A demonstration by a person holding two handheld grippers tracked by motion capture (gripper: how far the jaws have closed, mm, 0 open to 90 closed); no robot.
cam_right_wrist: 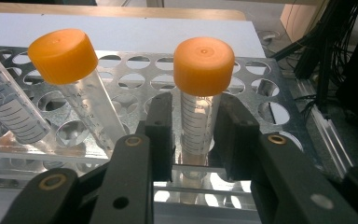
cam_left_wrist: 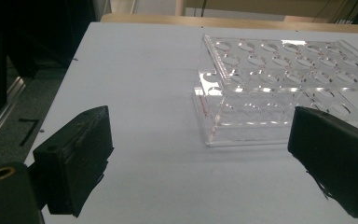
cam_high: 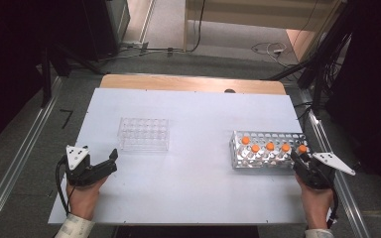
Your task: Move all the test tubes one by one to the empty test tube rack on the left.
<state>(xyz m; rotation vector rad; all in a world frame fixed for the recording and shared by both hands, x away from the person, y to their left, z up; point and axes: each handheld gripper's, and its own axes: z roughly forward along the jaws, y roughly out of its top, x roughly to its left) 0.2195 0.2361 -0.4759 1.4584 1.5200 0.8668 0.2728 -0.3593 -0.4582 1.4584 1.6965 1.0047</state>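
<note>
We see the right gripper (cam_high: 303, 159) at the right end of the metal rack (cam_high: 238, 148), which stands on the white desk (cam_high: 193, 198) toward its right edge. In the right gripper view its two black jaws stand on either side of the rightmost tube (cam_right_wrist: 200, 105), a clear tube with printed marks and an orange cap (cam_right_wrist: 204, 65), and they look pressed against its body just under the cap, so we read them as gripping it. The tube stands upright in its hole at the near right corner of the rack. Beside it another orange-capped tube (cam_right_wrist: 81, 88) leans in the rack, and the edge of a third (cam_right_wrist: 2, 112) shows further along (from above we count five orange caps in a row along the near side). The left gripper (cam_high: 106, 162) rests low over the left part of the desk, held in the person's left hand (cam_high: 84, 196). Its jaws are wide open with nothing between them. Just beyond them stands a clear plastic rack (cam_left_wrist: 279, 88) with rows of round holes, all without tubes, apart from the jaws and well apart from the metal rack.
</note>
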